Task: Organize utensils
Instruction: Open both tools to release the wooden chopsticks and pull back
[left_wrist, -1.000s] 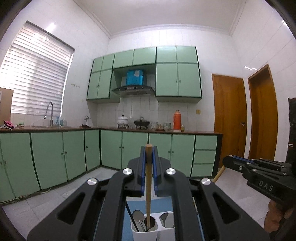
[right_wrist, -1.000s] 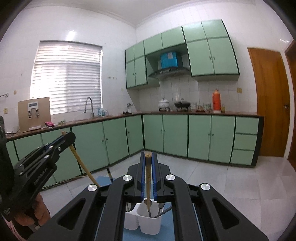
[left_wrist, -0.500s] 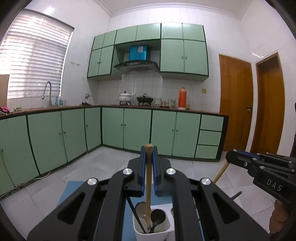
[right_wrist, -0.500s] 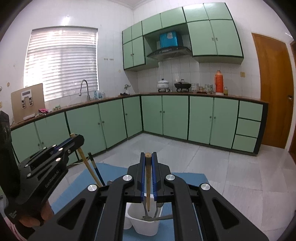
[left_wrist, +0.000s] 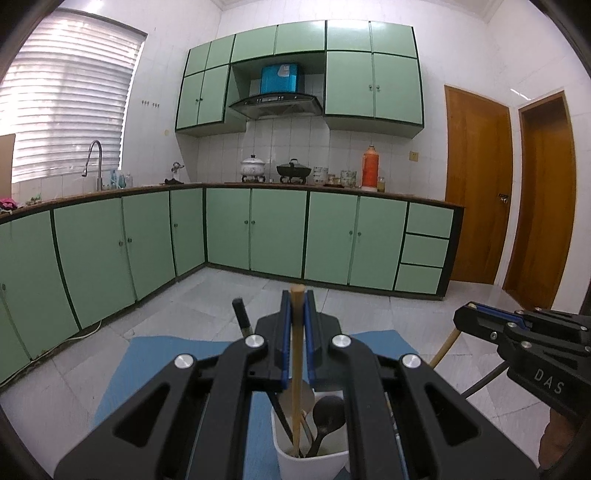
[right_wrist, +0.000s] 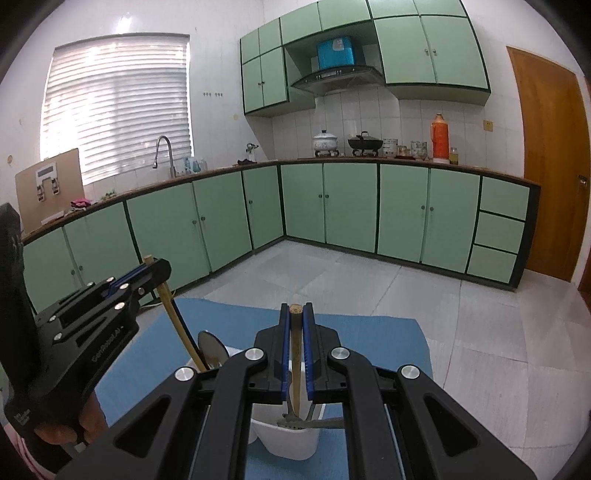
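My left gripper (left_wrist: 297, 300) is shut on a wooden-handled utensil (left_wrist: 295, 373) whose lower end stands inside a white utensil holder (left_wrist: 314, 463). A dark spoon (left_wrist: 327, 410) and a black stick also stand in that compartment. My right gripper (right_wrist: 294, 311) is shut on another wooden-handled utensil (right_wrist: 294, 362), a fork whose tines reach down into the holder's other compartment (right_wrist: 291, 441). Each gripper shows in the other's view: the right gripper (left_wrist: 466, 318) at the right, the left gripper (right_wrist: 158, 266) at the left. A metal spoon (right_wrist: 212, 349) rises from the left compartment.
The holder stands on a blue mat (left_wrist: 162, 369) over a pale tiled surface (right_wrist: 480, 350). Green cabinets (left_wrist: 255, 236) run along the far walls under a counter with pots and an orange flask (left_wrist: 370, 166). Wooden doors (left_wrist: 476, 188) are at the right.
Both grippers have come down and tilted downward with their utensils. The holder now looks closer and larger, and both utensil ends sit deeper in it.
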